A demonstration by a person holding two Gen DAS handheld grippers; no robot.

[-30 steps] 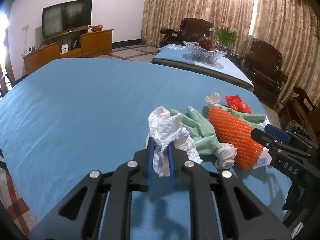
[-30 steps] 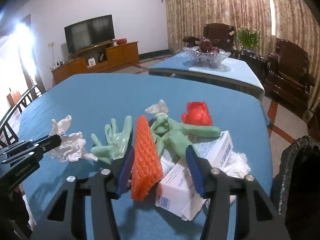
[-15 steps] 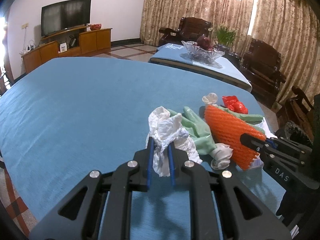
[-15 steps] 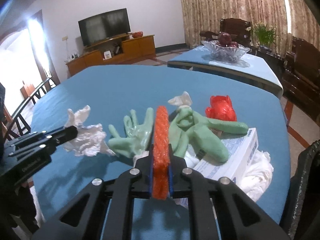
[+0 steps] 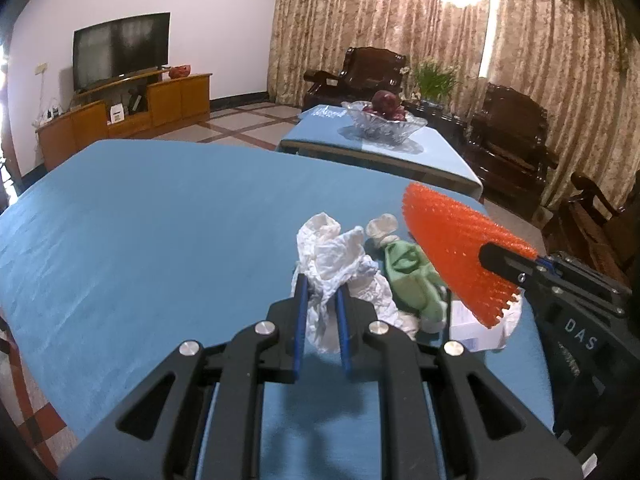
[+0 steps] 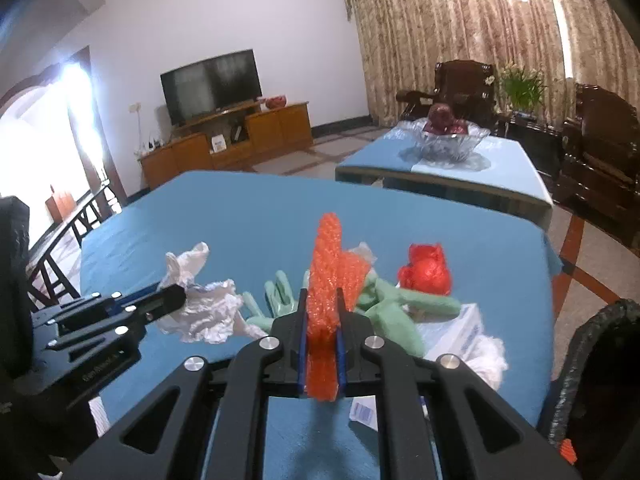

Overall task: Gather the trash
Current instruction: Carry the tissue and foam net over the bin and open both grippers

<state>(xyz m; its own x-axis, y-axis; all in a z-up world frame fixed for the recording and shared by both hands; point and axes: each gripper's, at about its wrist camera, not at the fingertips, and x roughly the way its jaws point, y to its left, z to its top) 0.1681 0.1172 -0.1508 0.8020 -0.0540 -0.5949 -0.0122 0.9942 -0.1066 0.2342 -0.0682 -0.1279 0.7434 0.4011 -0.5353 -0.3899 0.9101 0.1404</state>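
Two grippers, tissue [image 5: 332,256] pinched left [image 5: 320,300], foam net [image 6: 326,280] right [image 6: 320,312]

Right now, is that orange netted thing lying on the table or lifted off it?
Lifted. The right gripper is shut on the orange foam net, which hangs clear above the green gloves and blue table.

Dim warm room; glare through curtains [image 5: 460,40] and doorway [image 6: 60,120]; fisheye-bent, dark corners.

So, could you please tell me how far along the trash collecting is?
Nothing looks binned yet. In hand: the left tool grips crumpled white tissue, the right tool grips orange foam netting. Left on the table: green gloves, red wrapper, a white box.
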